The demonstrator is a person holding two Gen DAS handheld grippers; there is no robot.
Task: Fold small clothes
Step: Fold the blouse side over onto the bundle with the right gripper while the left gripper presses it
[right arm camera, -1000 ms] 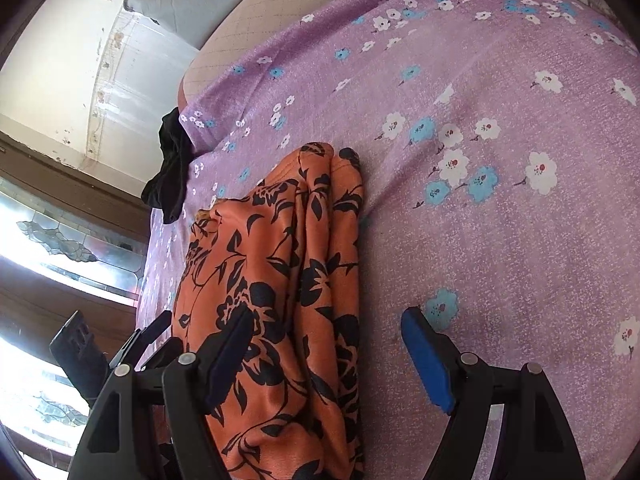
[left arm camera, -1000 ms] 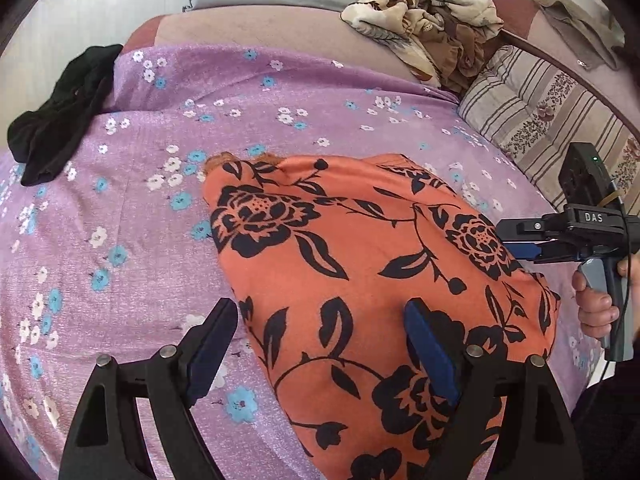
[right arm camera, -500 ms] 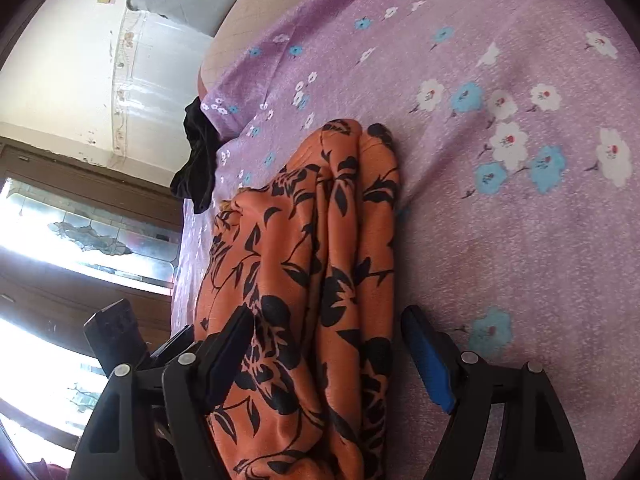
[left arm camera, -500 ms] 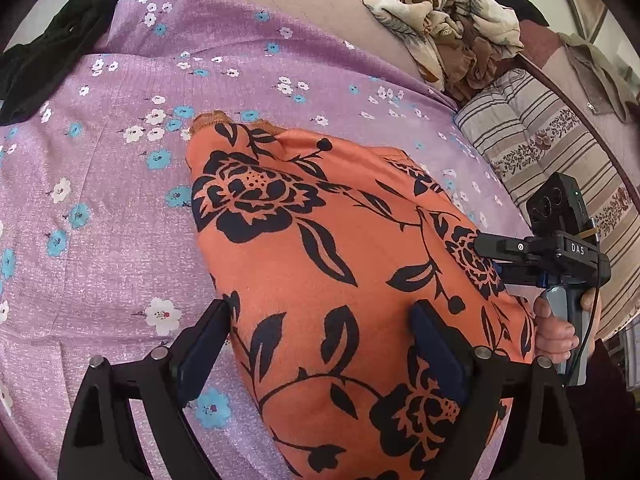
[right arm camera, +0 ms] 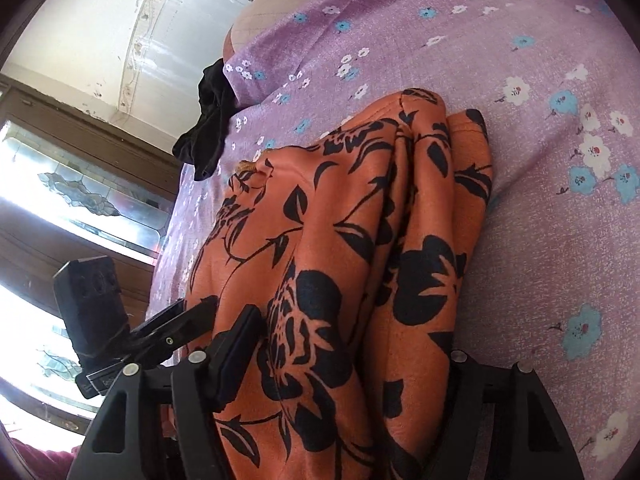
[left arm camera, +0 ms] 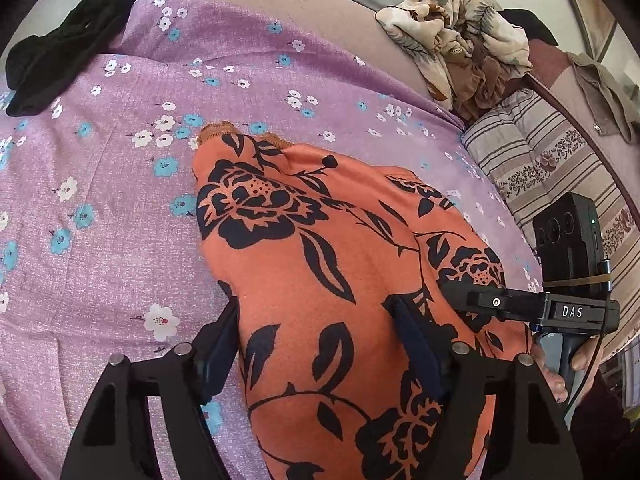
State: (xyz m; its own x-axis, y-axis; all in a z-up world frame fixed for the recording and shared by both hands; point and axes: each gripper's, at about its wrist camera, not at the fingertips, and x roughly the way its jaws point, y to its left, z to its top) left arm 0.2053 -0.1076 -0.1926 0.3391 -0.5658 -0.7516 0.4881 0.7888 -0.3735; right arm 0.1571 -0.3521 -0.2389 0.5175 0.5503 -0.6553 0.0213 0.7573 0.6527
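- You are working on the orange floral garment (left arm camera: 320, 264), which is lying partly folded on the purple flowered bedsheet (left arm camera: 100, 240), its layers stacked along one side so the near end is thick.
- Your left gripper (left arm camera: 316, 344) is straddling the garment's near edge; its jaws have just been closing, the cloth is sitting between them, but the pads are not yet pinching it.
- Your right gripper (right arm camera: 352, 364) is doing the same at the other near corner: jaws just been closing, apart around the bunched layers, not clamped.
- You are setting both grippers along the same near end, probably so the edge can be lifted evenly and carried over toward the far end.
- The black garment (left arm camera: 60, 56) and the crumpled beige cloth (left arm camera: 460, 44) are lying well apart, presumably waiting their turn.
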